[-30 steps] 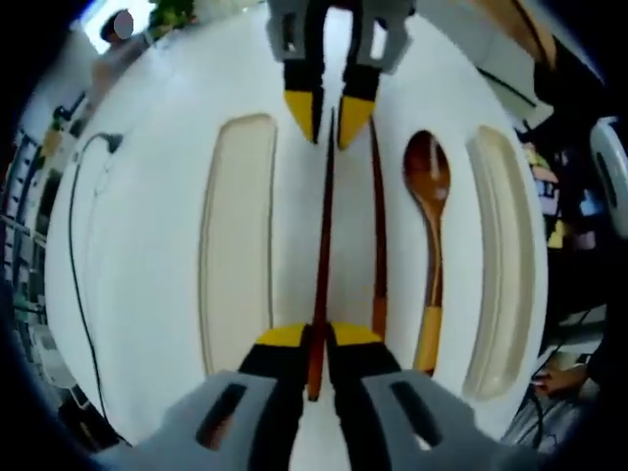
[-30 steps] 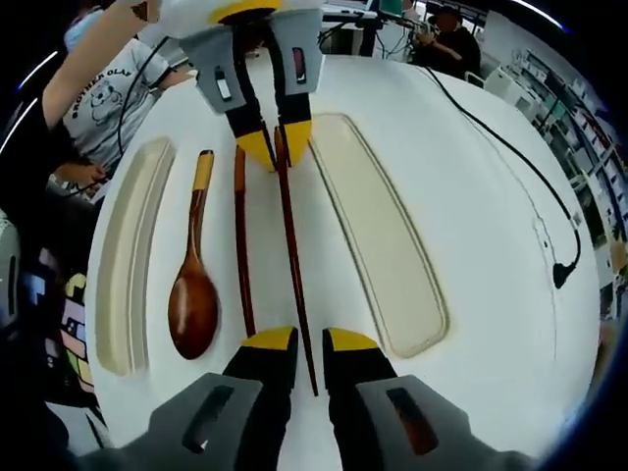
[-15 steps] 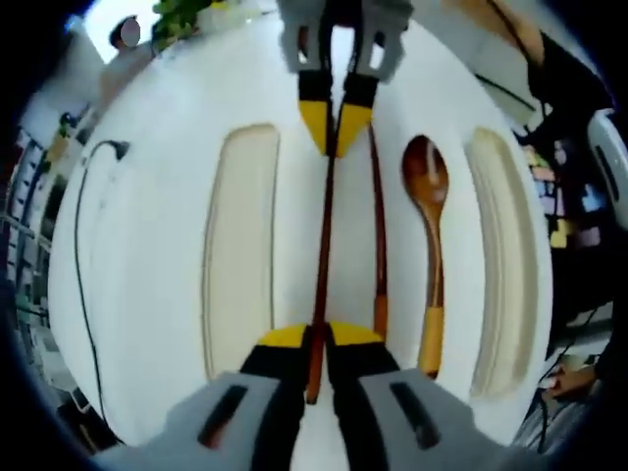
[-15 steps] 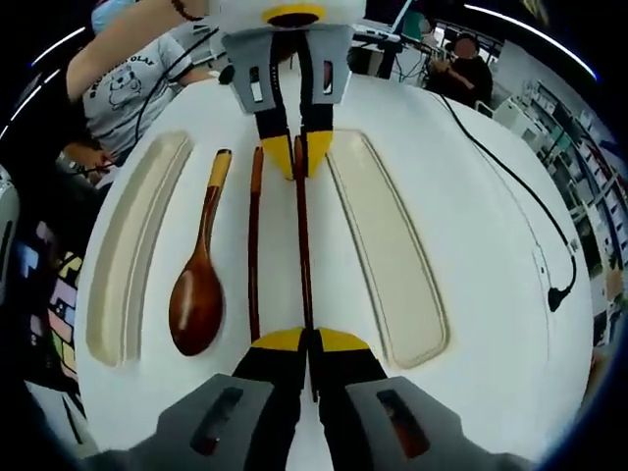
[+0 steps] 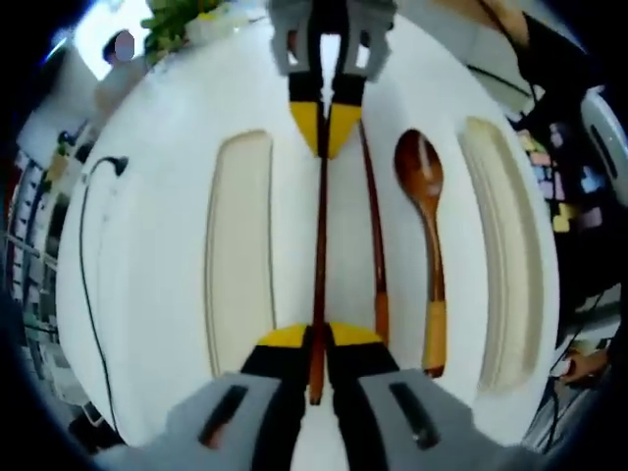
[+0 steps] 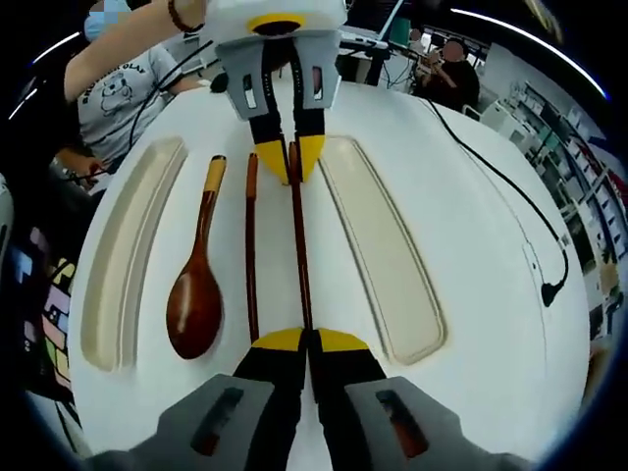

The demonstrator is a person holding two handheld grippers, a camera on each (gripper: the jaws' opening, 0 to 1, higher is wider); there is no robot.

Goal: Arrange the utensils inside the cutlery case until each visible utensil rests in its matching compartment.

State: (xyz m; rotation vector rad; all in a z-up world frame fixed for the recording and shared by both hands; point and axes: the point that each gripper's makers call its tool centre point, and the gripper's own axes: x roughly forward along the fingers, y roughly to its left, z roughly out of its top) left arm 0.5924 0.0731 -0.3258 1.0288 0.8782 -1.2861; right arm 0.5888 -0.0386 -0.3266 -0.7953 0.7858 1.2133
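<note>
The left gripper (image 5: pixel 316 339) has its jaws closed on one end of a dark wooden chopstick (image 5: pixel 320 245). The right gripper (image 6: pixel 309 340) has its jaws closed on the other end of the same chopstick (image 6: pixel 299 245), so the stick runs straight between the two grippers. In the left gripper view the right gripper (image 5: pixel 326 132) comes down from the top and pinches the far end. In the right gripper view the left gripper (image 6: pixel 287 157) does the same from the top. Whether the chopstick is lifted or touches the surface, I cannot tell.

Just beside the held stick a second chopstick (image 5: pixel 373 231) lies on the white round surface (image 5: pixel 147 255), almost parallel to it. Next to this one lies a brown wooden spoon (image 5: pixel 424 235) with a lighter handle end. Beyond the spoon there is a long beige case half (image 5: pixel 500 255), and on the other side of the held chopstick lies the second long beige tray (image 5: pixel 238 250), near the chopstick but apart.

A black cable (image 6: pixel 510 186) crosses the surface in the right gripper view. A person's arm (image 6: pixel 118 49) reaches in above the left gripper.
</note>
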